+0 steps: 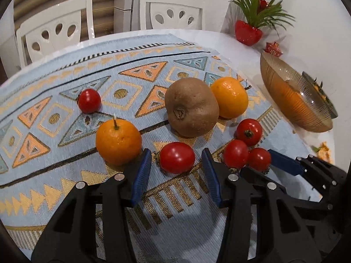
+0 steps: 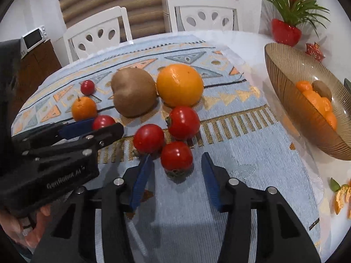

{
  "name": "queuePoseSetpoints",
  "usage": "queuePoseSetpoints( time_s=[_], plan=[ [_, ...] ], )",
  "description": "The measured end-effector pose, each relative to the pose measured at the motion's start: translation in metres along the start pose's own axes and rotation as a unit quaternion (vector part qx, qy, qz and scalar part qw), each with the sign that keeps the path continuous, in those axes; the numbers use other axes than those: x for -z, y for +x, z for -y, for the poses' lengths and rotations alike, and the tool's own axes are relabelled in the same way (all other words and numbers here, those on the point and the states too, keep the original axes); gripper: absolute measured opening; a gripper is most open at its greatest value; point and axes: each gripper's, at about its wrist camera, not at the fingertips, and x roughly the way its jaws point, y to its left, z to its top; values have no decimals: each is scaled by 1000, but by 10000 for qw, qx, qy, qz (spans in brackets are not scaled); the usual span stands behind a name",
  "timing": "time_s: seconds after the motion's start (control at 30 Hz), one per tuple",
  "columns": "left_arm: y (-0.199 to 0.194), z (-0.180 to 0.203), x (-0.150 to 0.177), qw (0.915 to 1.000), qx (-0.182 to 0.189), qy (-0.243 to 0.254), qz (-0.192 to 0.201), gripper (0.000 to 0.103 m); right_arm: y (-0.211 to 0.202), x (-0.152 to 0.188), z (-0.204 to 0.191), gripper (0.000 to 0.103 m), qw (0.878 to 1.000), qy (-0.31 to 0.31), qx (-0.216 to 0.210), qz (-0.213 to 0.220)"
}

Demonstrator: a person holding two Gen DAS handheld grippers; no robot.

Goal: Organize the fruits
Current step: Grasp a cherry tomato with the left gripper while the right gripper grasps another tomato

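Note:
On the patterned cloth [image 1: 65, 171] lie a brown kiwi [image 1: 192, 107], a large orange [image 1: 230, 97], a small stemmed orange [image 1: 118, 141] and several red tomatoes. My left gripper [image 1: 176, 154] is open, and one tomato [image 1: 177, 161] sits between its blue fingertips without touching either. The right gripper [image 2: 176, 157] is open too, its tips on either side of the nearest tomato [image 2: 176, 153] of a cluster of three. Both grippers are low over the cloth, side by side. A lone tomato [image 1: 89, 100] lies far left.
A ribbed amber glass bowl [image 2: 283, 83] at the right holds orange pieces [image 2: 318, 100] and a kiwi [image 2: 321, 89]. Orange peel [image 2: 340, 195] lies near the right table edge. A red pot with a plant [image 2: 285, 31] stands at the back right. Two white chairs [image 2: 98, 32] stand behind the table.

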Motion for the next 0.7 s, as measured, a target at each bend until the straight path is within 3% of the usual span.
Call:
queuePoseSetpoints(
  time_s=[0.17, 0.23, 0.37, 0.53, 0.7],
  plan=[
    [0, -2, 0, 9999, -160, -19, 27, 34, 0, 1, -3, 47, 9999, -56, 92, 28],
    [-1, 0, 1, 9998, -197, 10, 45, 33, 0, 1, -2, 45, 9999, -24, 93, 33],
    [-5, 0, 2, 9997, -213, 33, 146, 32, -1, 1, -1, 29, 9999, -12, 111, 45],
    [-7, -4, 2, 9996, -158, -76, 199, 32, -4, 3, -2, 28, 9998, -32, 135, 117],
    [-9, -2, 2, 9995, -175, -46, 260, 32, -21, 4, 2, 28, 9986, 44, -22, 524]
  ],
)
